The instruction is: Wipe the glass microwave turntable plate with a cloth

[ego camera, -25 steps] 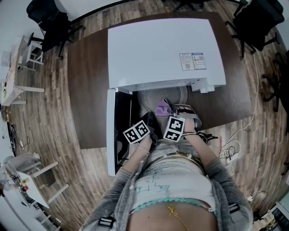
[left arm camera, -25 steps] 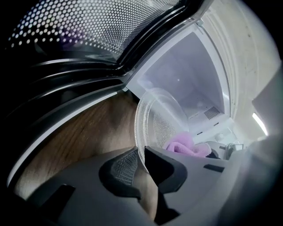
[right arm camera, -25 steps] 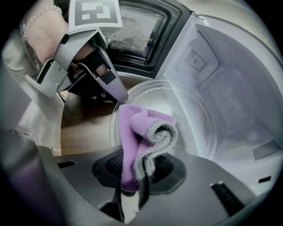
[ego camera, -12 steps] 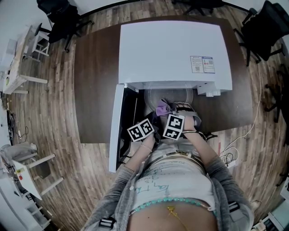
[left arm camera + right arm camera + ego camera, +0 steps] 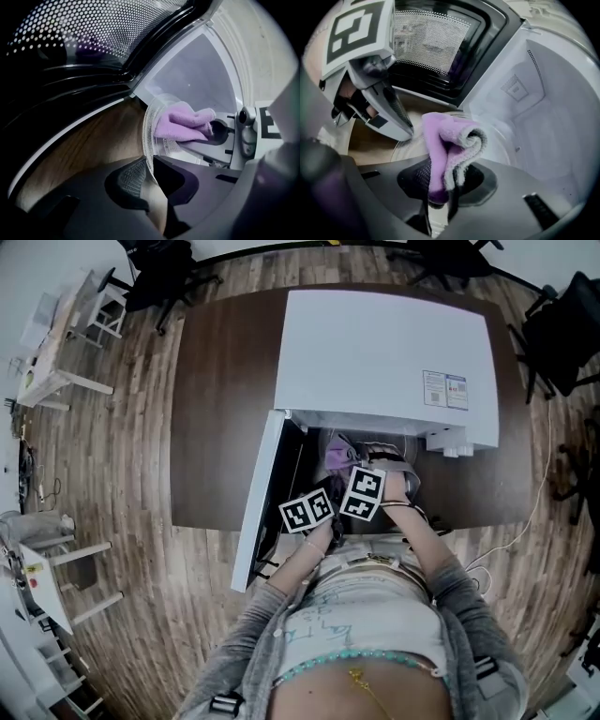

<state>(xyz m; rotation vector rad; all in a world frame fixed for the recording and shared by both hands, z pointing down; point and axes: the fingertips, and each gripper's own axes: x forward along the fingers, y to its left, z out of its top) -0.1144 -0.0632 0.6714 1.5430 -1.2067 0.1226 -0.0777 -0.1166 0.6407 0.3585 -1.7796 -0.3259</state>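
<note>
The glass turntable plate (image 5: 151, 133) stands at the open microwave's (image 5: 384, 352) mouth. My left gripper (image 5: 151, 171) is shut on the plate's near rim. My right gripper (image 5: 443, 187) is shut on a folded purple cloth (image 5: 447, 140), which lies against the plate's face. In the left gripper view the cloth (image 5: 180, 124) sits on the plate under the right gripper's fingers (image 5: 211, 146). Seen from the right gripper, the left gripper's fingers (image 5: 396, 117) clamp the plate's (image 5: 405, 145) edge. In the head view both marker cubes are side by side below the cloth (image 5: 336, 457).
The microwave door (image 5: 261, 507) hangs open to the left, its mesh window (image 5: 429, 42) close behind the left gripper. The microwave stands on a dark wooden table (image 5: 220, 409). Chairs (image 5: 562, 324) and a floor cable (image 5: 525, 521) lie around it.
My right gripper has carried the cloth across the plate, nearer the left gripper and a little farther from the person. The left gripper has kept still on the rim.
</note>
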